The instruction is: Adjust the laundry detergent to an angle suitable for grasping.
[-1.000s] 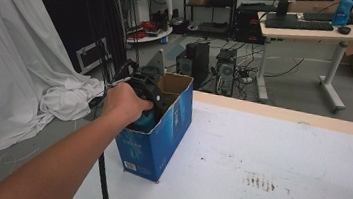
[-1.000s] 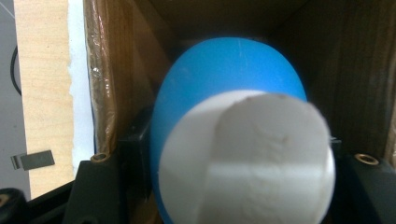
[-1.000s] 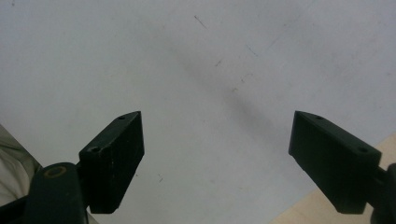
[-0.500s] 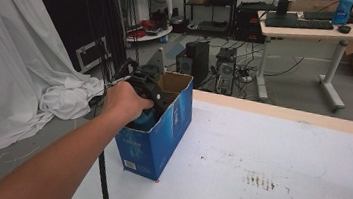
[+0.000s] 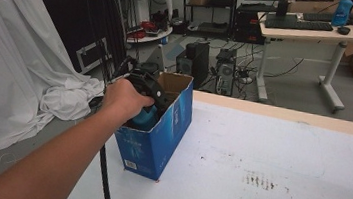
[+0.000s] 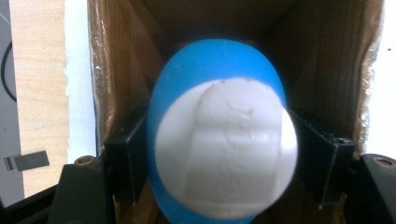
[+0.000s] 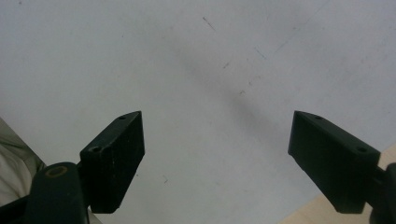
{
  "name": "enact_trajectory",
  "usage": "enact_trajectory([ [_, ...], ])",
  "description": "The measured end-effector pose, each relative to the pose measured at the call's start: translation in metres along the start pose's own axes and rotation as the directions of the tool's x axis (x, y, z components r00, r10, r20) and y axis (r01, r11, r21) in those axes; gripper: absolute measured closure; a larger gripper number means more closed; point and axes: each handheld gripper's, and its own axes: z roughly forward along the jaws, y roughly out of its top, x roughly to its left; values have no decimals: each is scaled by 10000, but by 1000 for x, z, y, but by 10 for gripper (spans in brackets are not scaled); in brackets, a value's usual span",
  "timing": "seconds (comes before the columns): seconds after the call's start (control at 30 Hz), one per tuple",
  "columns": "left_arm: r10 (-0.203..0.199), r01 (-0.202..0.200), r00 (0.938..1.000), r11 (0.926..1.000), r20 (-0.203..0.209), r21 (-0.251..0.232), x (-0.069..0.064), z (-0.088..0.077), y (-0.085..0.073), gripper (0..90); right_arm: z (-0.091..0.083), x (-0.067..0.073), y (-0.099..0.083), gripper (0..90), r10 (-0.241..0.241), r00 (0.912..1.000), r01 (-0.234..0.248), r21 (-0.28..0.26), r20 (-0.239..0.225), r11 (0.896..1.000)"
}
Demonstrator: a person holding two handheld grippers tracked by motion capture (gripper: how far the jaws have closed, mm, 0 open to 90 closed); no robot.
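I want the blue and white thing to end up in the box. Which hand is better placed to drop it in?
The left. The left gripper already has the blue and white bottle-like object between its just-opening jaws, down inside the blue cardboard box. The right gripper is open over the bare white table.

My left gripper sat down inside the box, the egg-shaped toy between my jaws; the box stood at the surface's left edge.

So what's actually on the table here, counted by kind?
Blue cardboard box: 1
Blue and white egg-shaped thing, inside the box between the left gripper jaws: 1
Total: 2
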Motion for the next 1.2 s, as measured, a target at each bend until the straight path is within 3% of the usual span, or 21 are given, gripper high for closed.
enact_trajectory([
  [0.7, -85, 86, 10000, 9997, 41, -221, 4, -22, 0, 252, -1, 4, 1, 184, -98, 9999, 98, -43, -26, 9999],
  [1.0, -86, 90, 9999, 9991, 90, -412, 5, -39, 0, 245, -4, 6, 1, 184, -113, 9999, 113, -110, 1, 9999],
  [1.2, 175, -165, 9997, 9983, 170, -567, -1, -55, 0, 234, -6, 8, 0, 184, -158, 9999, 158, -168, 6, 9997],
])
